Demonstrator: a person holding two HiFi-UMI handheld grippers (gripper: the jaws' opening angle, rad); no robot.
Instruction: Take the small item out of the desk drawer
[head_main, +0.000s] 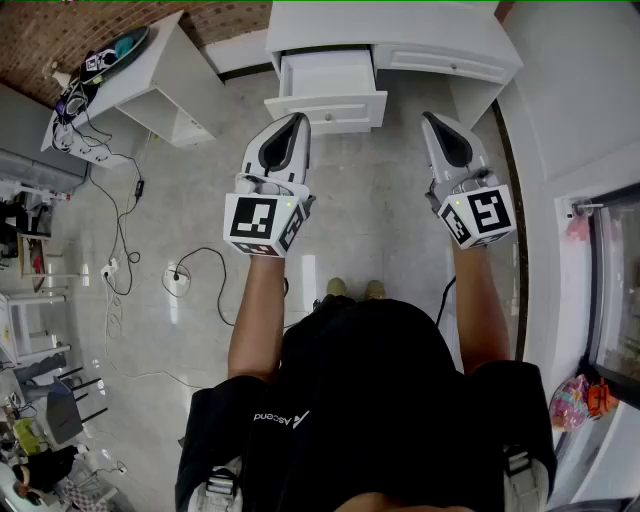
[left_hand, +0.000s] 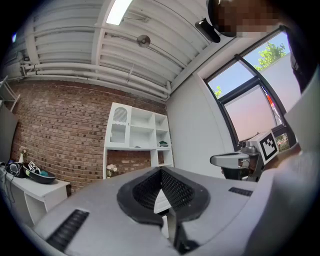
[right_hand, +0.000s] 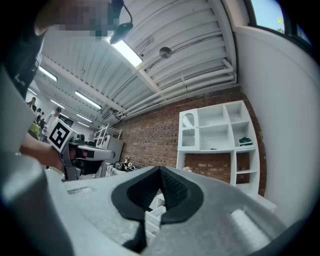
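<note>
In the head view the white desk (head_main: 400, 30) stands ahead, its left drawer (head_main: 328, 95) pulled open. The drawer's inside looks plain white, and I cannot make out a small item in it. My left gripper (head_main: 297, 121) is held up in front of the drawer, its jaws shut with nothing between them. My right gripper (head_main: 430, 118) is level with it, to the right of the drawer, also shut and empty. In the left gripper view the jaws (left_hand: 161, 171) meet at the tips. The right gripper view shows its jaws (right_hand: 160, 171) closed too, with the drawer front (right_hand: 152, 214) visible in the gap under the tips.
A white side table (head_main: 135, 75) with a bowl and cables stands at the far left. Cords and a socket (head_main: 176, 277) trail over the tiled floor. A white shelf unit (left_hand: 137, 140) stands against the brick wall. A wall and window run along the right.
</note>
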